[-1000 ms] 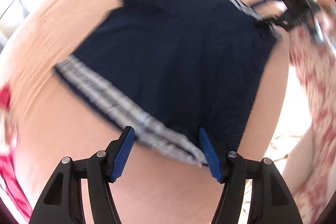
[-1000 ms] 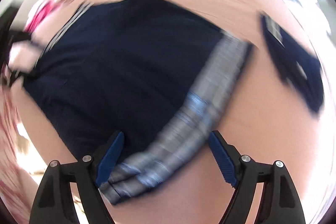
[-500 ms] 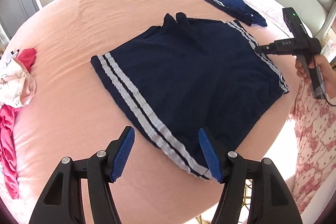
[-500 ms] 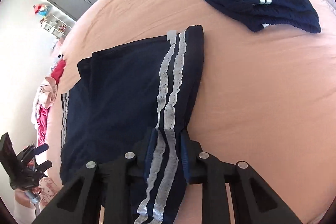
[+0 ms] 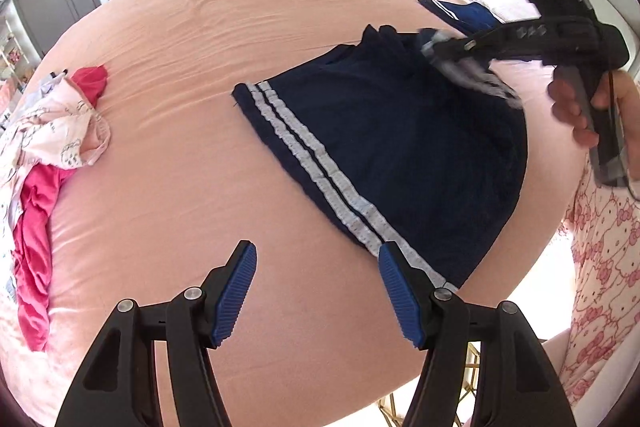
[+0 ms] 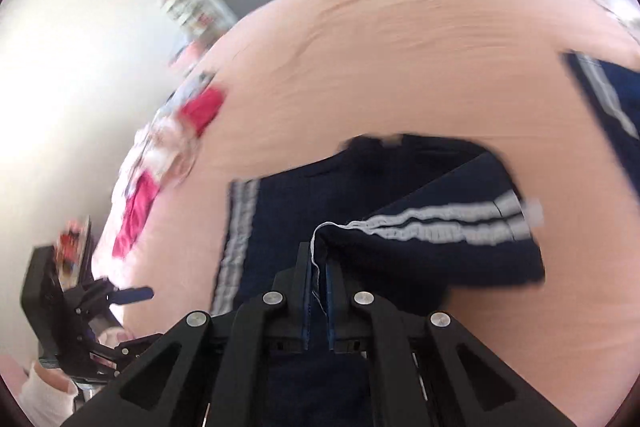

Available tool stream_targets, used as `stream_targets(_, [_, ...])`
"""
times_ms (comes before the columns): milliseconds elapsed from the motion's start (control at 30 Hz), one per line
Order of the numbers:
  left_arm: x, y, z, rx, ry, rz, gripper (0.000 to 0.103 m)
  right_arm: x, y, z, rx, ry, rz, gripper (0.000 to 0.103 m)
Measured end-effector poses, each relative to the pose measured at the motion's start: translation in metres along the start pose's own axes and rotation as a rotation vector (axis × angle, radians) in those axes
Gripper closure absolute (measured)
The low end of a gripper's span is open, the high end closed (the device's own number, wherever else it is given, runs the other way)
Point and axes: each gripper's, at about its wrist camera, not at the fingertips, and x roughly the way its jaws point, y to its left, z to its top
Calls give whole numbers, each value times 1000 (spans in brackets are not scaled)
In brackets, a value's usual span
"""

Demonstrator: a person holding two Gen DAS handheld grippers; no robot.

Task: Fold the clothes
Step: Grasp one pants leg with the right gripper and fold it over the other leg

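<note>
Seemingly idle in the left wrist view, the left hand-held gripper hangs wide apart and empty over the bed; the navy shorts lie ahead and to its right, the striped edge running diagonally toward its right finger. From the right wrist view, blurred, the right hand-held gripper is clamped on the shorts' striped hem, lifted and apparently carried across the flat half; the left is nearer the free edge.

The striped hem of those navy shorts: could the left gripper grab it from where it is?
Probably yes. The left gripper is open, the hem lies flat on the bed just ahead of its fingers, and nothing sits between. The right gripper holds the far side.
</note>
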Motion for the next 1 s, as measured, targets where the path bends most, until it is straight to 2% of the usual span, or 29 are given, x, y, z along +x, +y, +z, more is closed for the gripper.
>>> stream_targets(133, [2, 7, -6, -18, 18, -3, 41, 82, 44, -12, -73, 172, 72, 95])
stream_targets(167, [3, 7, -3, -15, 12, -10, 41, 80, 47, -15, -83, 158, 90, 94])
stream_targets(233, [6, 6, 1, -8, 0, -24, 41, 61, 46, -18, -99, 80, 110, 83])
stream_targets(300, [9, 5, 5, -1, -11, -39, 41, 37, 35, -23, -95, -22, 102, 51])
stream_targets(367, [14, 1, 14, 3, -27, -53, 41, 9, 17, -34, -102, -106, 63, 36])
stream_targets(467, [24, -12, 35, 20, -57, -53, 41, 4, -9, -50, -116, -86, -132, 36])
stream_targets(500, [26, -16, 41, 26, -65, -51, 41, 6, -19, -53, -94, -76, -171, 37])
stream_targets(567, [29, -24, 53, 34, -79, -40, 41, 2, -38, -56, -7, -117, -147, 37])
stream_targets(633, [36, -28, 64, 23, -81, -22, 41, 3, -55, -52, 77, -193, -151, 37])
stream_targets(700, [42, -29, 70, 17, -61, 4, 41, 23, -74, -48, 145, -172, -183, 36])
stream_targets(767, [46, -28, 72, 9, -39, 24, 41, 45, -93, -49, 222, -40, -84, 37])
stream_targets(800, [46, -27, 71, 6, -34, 18, 41, 56, -95, -49, 245, 5, 3, 41])
stream_targets(833, [44, -27, 68, 6, -33, 13, 41, 61, -92, -50, 243, 22, 65, 50])
stream_targets(867, [42, -26, 65, 8, -32, 15, 41, 62, -82, -50, 205, 24, 76, 70])
stream_targets(933, [40, -23, 55, 14, -21, 35, 41, 55, -50, -50, 55, 5, 55, 73])
stream_targets(1000, [40, -17, 47, 6, -9, 51, 41, 49, -16, -56, -69, 8, 104, 73])
